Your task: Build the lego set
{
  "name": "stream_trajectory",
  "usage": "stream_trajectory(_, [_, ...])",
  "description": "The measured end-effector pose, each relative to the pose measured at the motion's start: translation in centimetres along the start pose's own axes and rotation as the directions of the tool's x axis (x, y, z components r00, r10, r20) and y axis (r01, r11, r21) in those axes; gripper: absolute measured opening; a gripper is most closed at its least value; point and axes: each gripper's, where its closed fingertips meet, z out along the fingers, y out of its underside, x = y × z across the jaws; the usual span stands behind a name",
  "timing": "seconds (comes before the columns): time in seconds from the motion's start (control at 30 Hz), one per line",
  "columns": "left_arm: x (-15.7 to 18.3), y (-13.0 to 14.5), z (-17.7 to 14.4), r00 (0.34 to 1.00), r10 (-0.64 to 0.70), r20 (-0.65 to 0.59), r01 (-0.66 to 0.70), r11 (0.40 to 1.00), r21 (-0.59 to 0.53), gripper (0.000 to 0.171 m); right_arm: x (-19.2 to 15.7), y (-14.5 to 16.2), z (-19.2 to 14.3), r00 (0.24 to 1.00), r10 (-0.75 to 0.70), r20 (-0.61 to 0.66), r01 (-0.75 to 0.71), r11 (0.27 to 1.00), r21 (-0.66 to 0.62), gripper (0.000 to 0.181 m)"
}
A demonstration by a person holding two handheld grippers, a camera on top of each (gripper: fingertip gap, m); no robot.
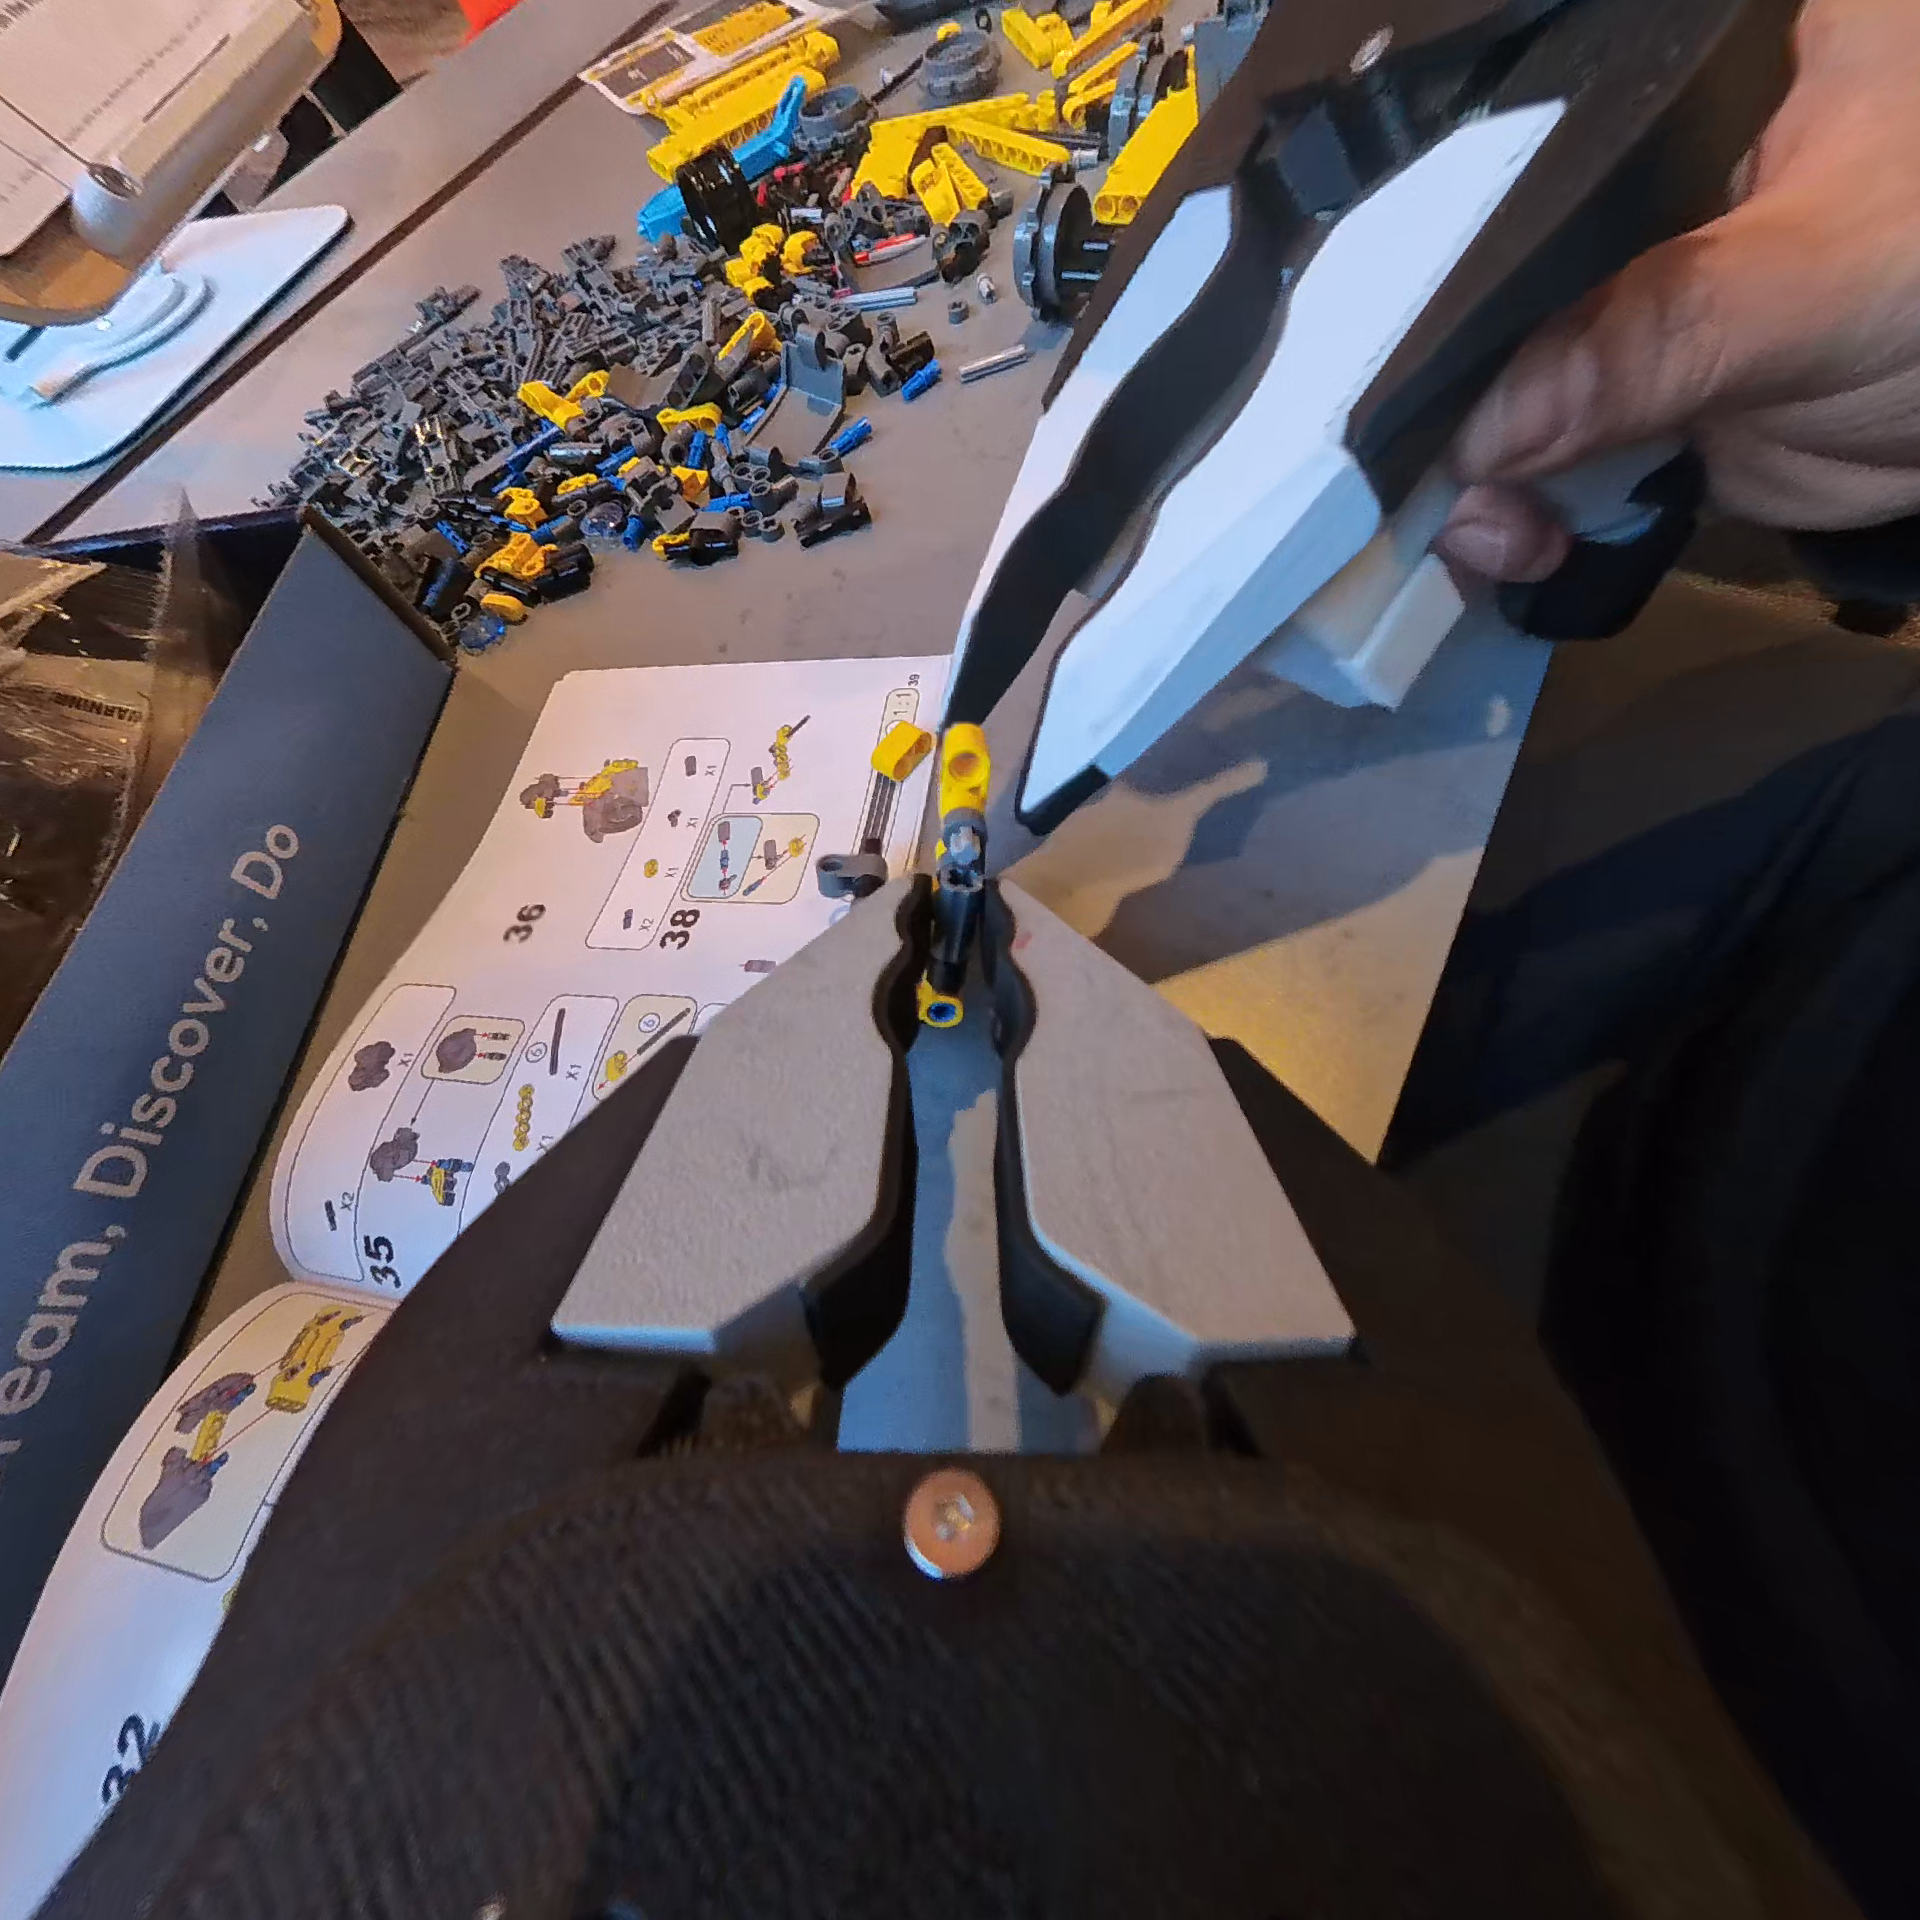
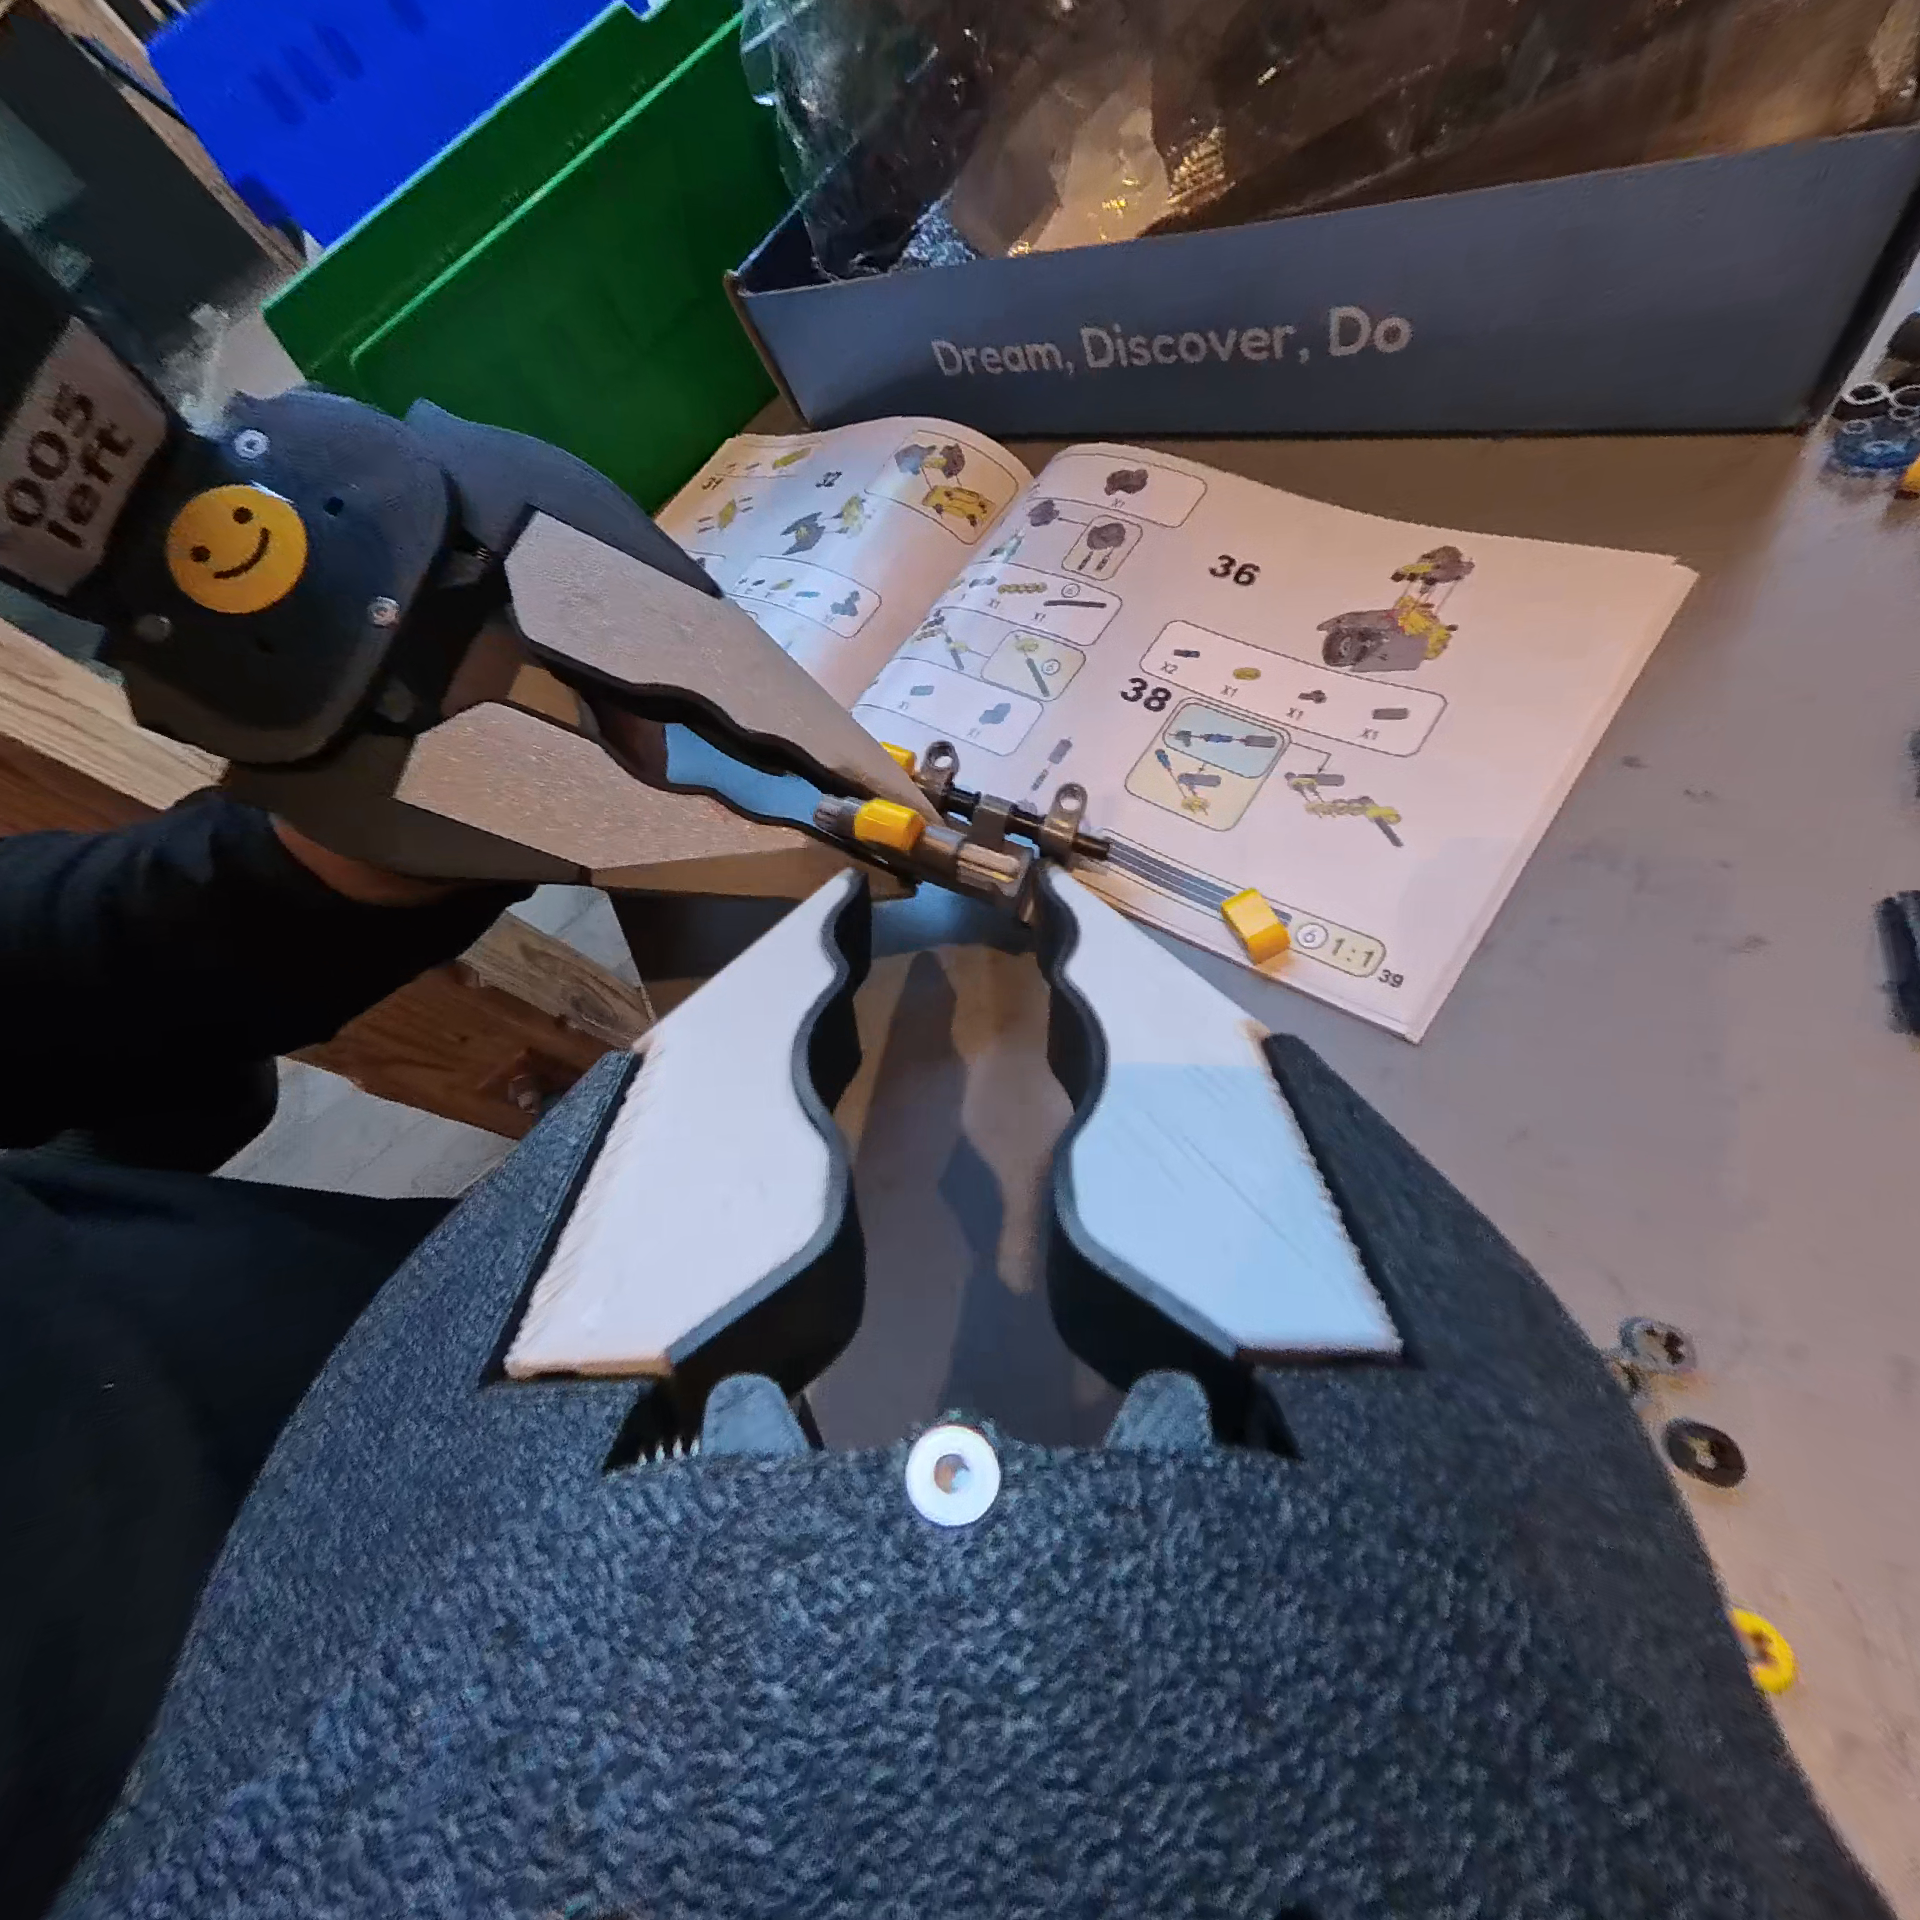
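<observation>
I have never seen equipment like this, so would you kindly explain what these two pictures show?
A person holds a pair of hand-operated tongs in each hand, each carrying a camera that looks along its fingers; one picture comes from each. The left tongs are shut on a small rod assembly of black, grey and yellow building pieces. The right tongs are open, their tips beside that assembly. On the grey table lie an open instruction booklet, a dark cardboard box and a heap of loose pieces.
</observation>
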Motion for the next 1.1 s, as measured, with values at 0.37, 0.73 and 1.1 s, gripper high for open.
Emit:
stream_trajectory(0.37, [-0.4,0.1,0.1,0.980,0.139,0.145,-0.124,0.986,-0.107,0.007,-0.8,-0.3,0.0,0.989,-0.093,-0.119,0.096,0.995,0.021,0.032])
stream_trajectory(0.73, [0.4,0.6,0.3,0.899,0.366,0.241,-0.326,0.926,-0.191,0.007,-0.6,0.8,0.1,0.999,0.039,-0.032,-0.038,0.998,0.044,0.029])
stream_trajectory(1.1, [0.3,1.4,0.8,0.869,0.445,0.215,-0.400,0.889,-0.223,0.007,-1.5,0.7,-0.1,0.996,0.054,0.066,-0.057,0.997,0.045,0.020])
